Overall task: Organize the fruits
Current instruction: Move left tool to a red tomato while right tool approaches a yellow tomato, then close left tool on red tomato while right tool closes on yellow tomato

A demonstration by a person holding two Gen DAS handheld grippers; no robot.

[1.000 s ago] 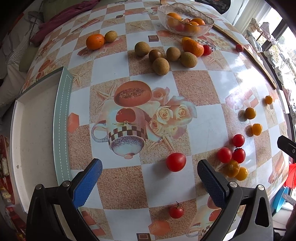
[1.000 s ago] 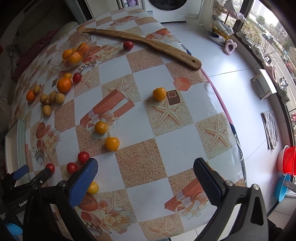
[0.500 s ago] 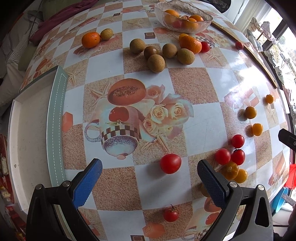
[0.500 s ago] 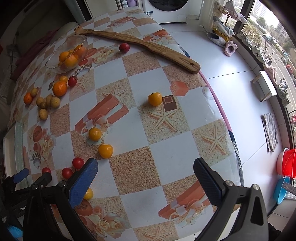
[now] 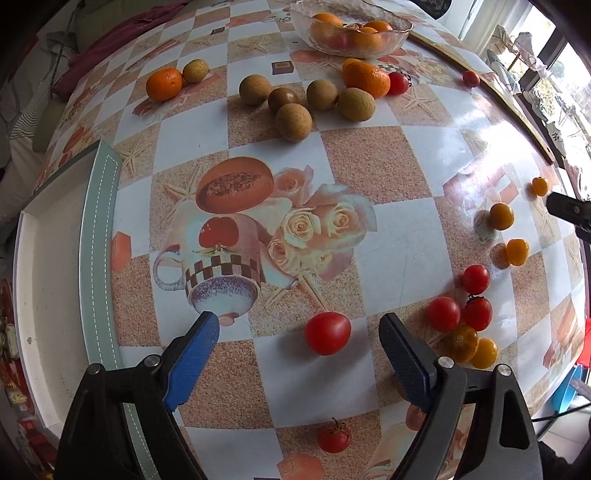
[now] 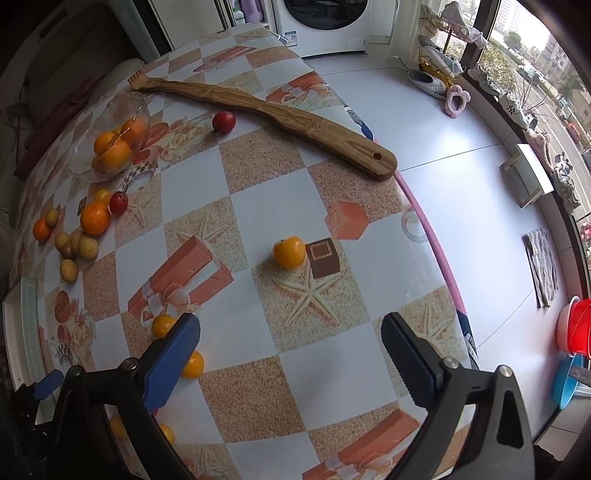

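The left gripper (image 5: 299, 332) hovers over the table (image 5: 399, 155), jaws wide apart, a red tomato (image 5: 327, 332) lying between them. The right gripper (image 6: 290, 334) gapes too, an orange tomato (image 6: 289, 252) ahead.

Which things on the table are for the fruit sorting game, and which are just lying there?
For the job:
- clear glass bowl holding oranges
- big red tomato between the open left gripper fingers
- round brown-green fruits
- loose orange mandarin
- small yellow tomato ahead of the open right gripper

Just lying about:
- long wooden back scratcher
- white tray with green edge
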